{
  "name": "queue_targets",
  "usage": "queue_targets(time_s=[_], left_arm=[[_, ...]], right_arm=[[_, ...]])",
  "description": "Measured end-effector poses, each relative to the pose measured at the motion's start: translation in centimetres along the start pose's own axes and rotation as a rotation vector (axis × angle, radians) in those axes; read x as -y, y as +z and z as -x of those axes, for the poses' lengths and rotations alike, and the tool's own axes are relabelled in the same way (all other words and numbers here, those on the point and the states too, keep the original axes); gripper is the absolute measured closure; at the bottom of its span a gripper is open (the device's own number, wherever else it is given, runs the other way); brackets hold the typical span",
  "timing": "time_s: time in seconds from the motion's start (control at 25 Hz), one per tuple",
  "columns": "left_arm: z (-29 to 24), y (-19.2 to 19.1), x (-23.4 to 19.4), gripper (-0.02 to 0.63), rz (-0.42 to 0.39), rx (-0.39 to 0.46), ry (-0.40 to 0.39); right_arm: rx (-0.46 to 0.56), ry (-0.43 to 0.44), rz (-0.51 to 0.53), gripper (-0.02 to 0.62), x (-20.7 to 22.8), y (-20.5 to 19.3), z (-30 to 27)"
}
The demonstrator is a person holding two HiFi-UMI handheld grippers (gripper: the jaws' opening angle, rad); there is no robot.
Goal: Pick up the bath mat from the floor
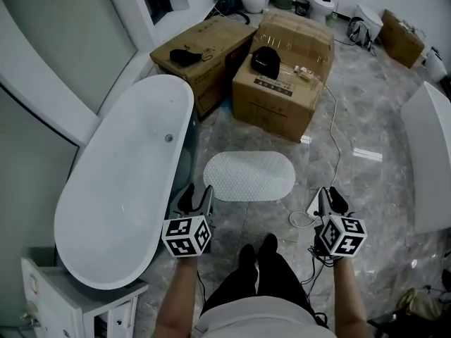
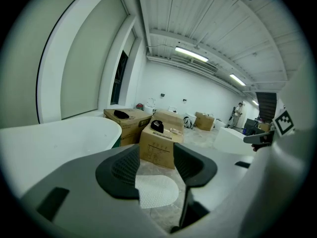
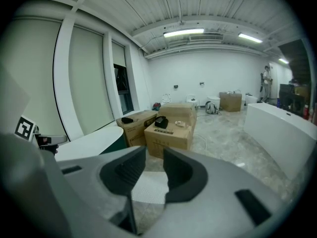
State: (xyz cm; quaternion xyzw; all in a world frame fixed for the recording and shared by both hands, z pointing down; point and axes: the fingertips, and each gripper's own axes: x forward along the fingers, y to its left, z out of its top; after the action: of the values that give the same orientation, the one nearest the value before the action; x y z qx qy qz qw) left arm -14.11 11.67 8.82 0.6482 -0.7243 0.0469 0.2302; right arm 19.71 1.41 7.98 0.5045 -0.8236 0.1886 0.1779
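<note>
Bath mat (image 1: 249, 176), white, oval and pebble-textured, lies flat on the glossy grey marbled floor (image 1: 366, 118) just ahead of the person's feet, between the two grippers and a little beyond them. Neither gripper touches it.

Biggest hazard is the long white freestanding bathtub (image 1: 120, 189) close on the left. The left gripper (image 1: 195, 197) hangs right beside its rim, so a reach down and in could knock against it. Next is the brown cardboard box (image 1: 278, 90) just behind the mat's far edge, where a forward lunge or a swinging mat might catch its corner.

The mat itself may be the main trouble. It sits flush on slick tile with no raised edge, so the jaws may skid across it or push it along rather than pinch it.

A thin white cable (image 1: 337, 153) trails near the mat's right end, with a coil by the right gripper (image 1: 330, 199), and could be snagged or grabbed along with the mat.

The left jaws stand fairly wide and empty. The right jaws leave only a narrow gap, also empty, probably too tight to slip over an edge.
</note>
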Motion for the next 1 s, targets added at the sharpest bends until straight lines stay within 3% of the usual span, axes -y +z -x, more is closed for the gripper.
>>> queue_targets(time_s=[0.24, 0.48, 1.0], left_arm=[[-3.2, -1.6, -1.3, 0.397, 0.026, -0.051, 0.026], [-6.7, -1.7, -1.9, 0.394, 0.041, -0.070, 0.064], [-16.0, -8.2, -6.2, 0.391, 0.131, -0.157, 0.198]], right_arm=[[-0.047, 0.015, -0.001, 0.492, 0.5, -0.3, -4.4], [-0.086, 0.089, 0.022, 0.492, 0.0, 0.0, -9.7], [-0.257, 0.276, 0.114, 0.492, -3.3, -5.9, -25.4]])
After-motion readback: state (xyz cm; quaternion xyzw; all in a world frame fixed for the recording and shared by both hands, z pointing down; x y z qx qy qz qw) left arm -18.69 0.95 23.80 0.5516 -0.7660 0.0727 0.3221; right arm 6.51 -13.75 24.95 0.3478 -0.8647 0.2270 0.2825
